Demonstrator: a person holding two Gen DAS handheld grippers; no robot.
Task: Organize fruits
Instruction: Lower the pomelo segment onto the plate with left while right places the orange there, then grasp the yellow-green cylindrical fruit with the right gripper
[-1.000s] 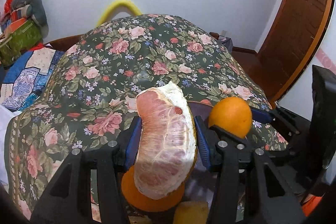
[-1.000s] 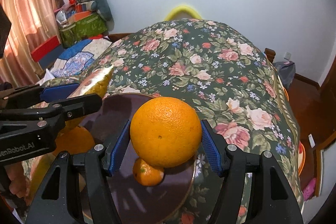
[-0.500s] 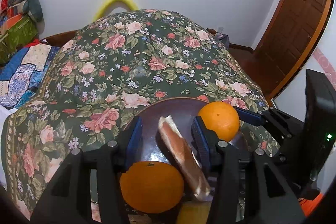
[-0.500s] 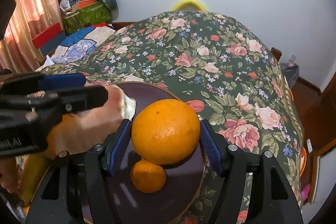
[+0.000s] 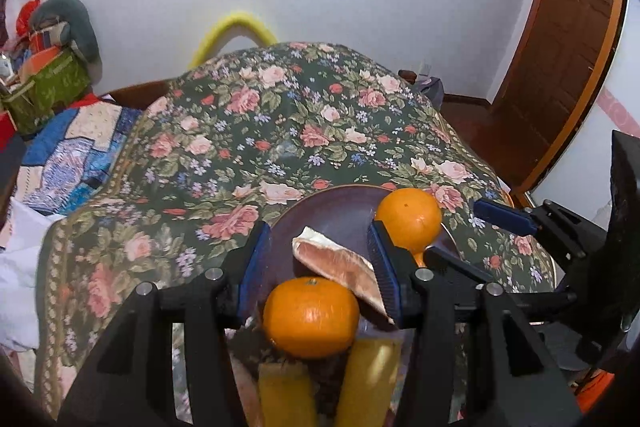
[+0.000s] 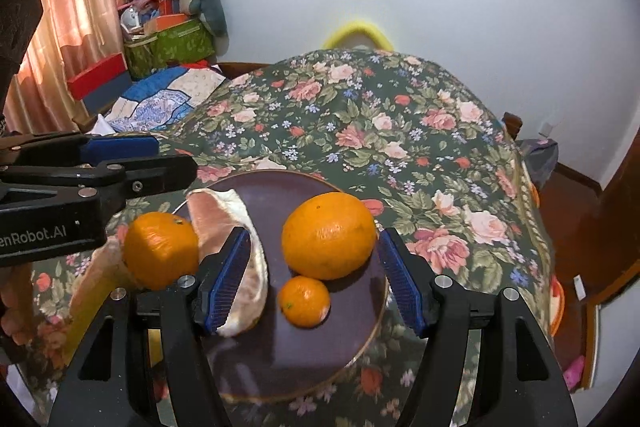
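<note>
Both my grippers, left (image 5: pixel 320 263) and right (image 6: pixel 314 279), hang wide-jawed, empty; pomelo wedge (image 6: pixel 224 227) and large orange (image 6: pixel 329 235) lie on the plate (image 6: pixel 280 359), mid-sized orange (image 6: pixel 160 251) outstanding.

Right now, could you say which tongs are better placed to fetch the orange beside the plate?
Left. The left tongs hang open over that orange; the right tongs flank the large orange on the plate.

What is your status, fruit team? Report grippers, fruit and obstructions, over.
Left gripper open, right gripper open, neither gripping. Pomelo wedge, big orange, small orange on dark plate. Another orange at plate's left edge. No obstruction seen.
</note>
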